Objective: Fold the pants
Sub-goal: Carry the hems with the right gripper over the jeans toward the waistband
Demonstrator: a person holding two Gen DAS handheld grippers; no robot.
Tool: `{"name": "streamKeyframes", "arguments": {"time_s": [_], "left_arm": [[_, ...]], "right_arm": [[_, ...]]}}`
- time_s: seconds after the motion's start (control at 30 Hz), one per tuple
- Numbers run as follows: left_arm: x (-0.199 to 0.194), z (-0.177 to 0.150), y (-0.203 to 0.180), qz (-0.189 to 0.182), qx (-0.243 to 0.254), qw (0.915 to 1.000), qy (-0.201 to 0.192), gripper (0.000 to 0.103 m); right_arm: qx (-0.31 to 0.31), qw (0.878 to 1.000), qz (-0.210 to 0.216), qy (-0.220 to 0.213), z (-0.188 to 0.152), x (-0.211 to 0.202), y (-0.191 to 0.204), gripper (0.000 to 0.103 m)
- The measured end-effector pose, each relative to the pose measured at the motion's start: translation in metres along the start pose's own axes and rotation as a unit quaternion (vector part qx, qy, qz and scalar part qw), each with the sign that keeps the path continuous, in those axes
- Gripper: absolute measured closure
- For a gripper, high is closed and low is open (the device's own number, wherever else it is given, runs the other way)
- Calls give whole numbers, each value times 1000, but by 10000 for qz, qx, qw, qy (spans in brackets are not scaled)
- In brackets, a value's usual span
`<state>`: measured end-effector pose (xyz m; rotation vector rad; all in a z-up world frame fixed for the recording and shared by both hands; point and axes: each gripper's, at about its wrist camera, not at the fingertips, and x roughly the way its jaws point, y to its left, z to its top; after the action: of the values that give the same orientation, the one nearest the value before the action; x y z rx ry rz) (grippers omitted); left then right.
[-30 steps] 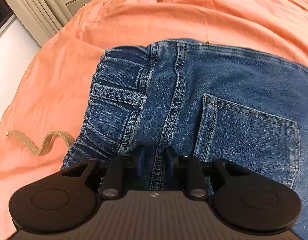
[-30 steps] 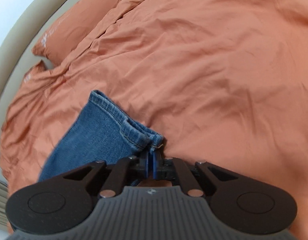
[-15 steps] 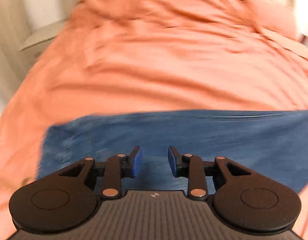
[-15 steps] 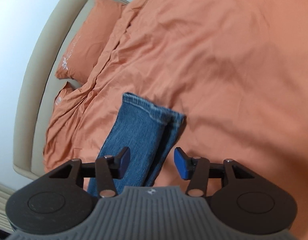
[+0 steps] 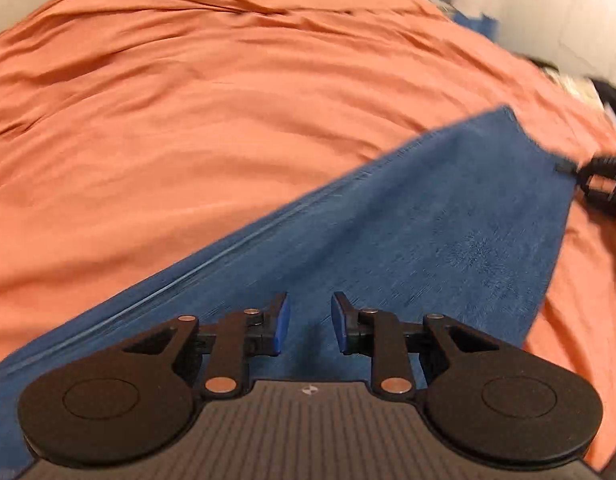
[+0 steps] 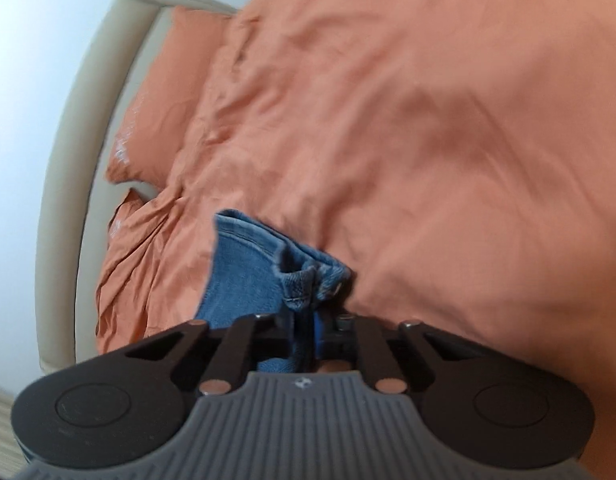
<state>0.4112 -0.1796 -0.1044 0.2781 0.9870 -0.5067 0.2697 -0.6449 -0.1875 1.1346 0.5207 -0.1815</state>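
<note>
Orange bedspread [image 5: 228, 128] under jeans [image 5: 428, 240] lying flat lengthwise. Right gripper [image 6: 308, 320] has just closed, pinching the leg hems [image 6: 300, 280], likely to carry them over. Left gripper [image 5: 308, 320], closing slightly, jaws apart above denim, gripping nothing.

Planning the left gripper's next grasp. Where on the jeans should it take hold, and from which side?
Probably the long seamed edge of the jeans, coming from the bedspread side. The right gripper pins the hem end, so the leg lies flat; an edge gives the open left gripper a lip to pinch.
</note>
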Motion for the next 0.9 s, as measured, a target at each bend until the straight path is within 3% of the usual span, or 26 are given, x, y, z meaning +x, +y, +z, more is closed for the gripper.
{"name": "streamKeyframes", "arguments": {"time_s": [0.1, 0.3, 0.53, 0.63, 0.77, 0.9], "left_arm": [[38, 9, -11, 127, 119, 9998, 88, 80], [85, 36, 10, 238, -556, 9981, 101, 84], [70, 50, -12, -52, -223, 9997, -126, 84], [81, 50, -24, 192, -41, 9998, -81, 84], [102, 51, -23, 327, -308, 9989, 93, 84], [80, 49, -27, 354, -321, 9988, 105, 84]], "right_arm": [[-466, 9989, 48, -8, 4, -7, 11, 100], [-626, 9980, 56, 105, 7, -3, 7, 100], [-473, 9988, 75, 129, 7, 5, -2, 100], [-657, 9978, 60, 74, 6, 2, 5, 101], [-769, 9970, -14, 56, 7, -2, 14, 101], [-1003, 9949, -98, 18, 9, -9, 37, 102]]}}
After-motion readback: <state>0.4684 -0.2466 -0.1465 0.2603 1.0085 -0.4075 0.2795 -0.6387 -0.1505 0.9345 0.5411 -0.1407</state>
